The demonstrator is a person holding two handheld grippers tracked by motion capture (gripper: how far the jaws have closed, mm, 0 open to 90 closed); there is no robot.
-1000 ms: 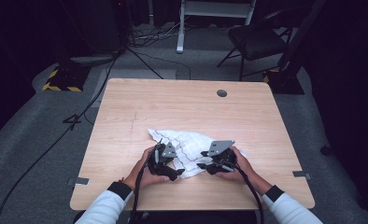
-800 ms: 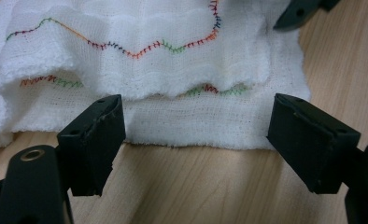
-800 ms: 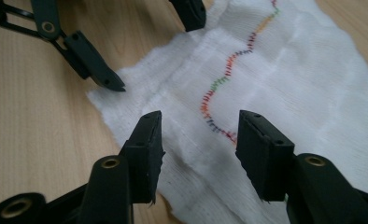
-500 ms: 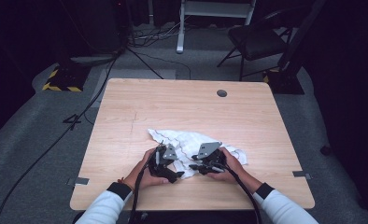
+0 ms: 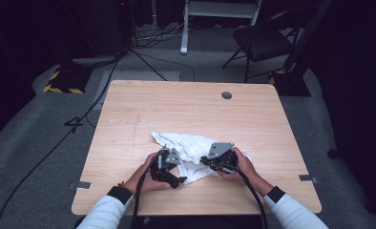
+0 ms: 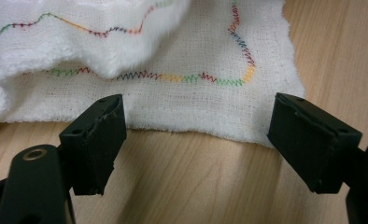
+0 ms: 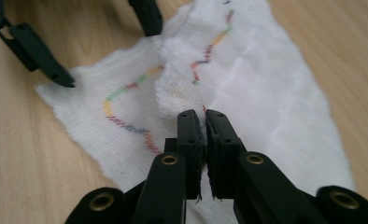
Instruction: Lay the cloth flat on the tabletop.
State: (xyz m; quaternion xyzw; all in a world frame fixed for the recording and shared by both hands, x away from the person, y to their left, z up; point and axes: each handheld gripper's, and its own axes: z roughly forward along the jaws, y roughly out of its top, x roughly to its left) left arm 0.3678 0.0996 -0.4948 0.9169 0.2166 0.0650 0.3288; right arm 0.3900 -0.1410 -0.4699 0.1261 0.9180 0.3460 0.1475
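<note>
A white cloth with wavy multicolour stitching lies crumpled on the near middle of the wooden table. My left gripper rests on the table at the cloth's near left corner. In the left gripper view it stands open, with the cloth's edge just beyond its tips. My right gripper sits over the cloth's near right part. In the right gripper view it is shut on a raised fold of the cloth. The left gripper faces it, straddling the cloth's corner.
A round cable hole sits near the table's far edge. Bare tabletop lies to the left, right and far side of the cloth. Beyond the table are a dark chair, floor cables and a yellow-black striped block.
My right gripper has shifted slightly left over the cloth, nearer the left gripper, and the cloth has bunched a little. The left gripper has hardly moved.
</note>
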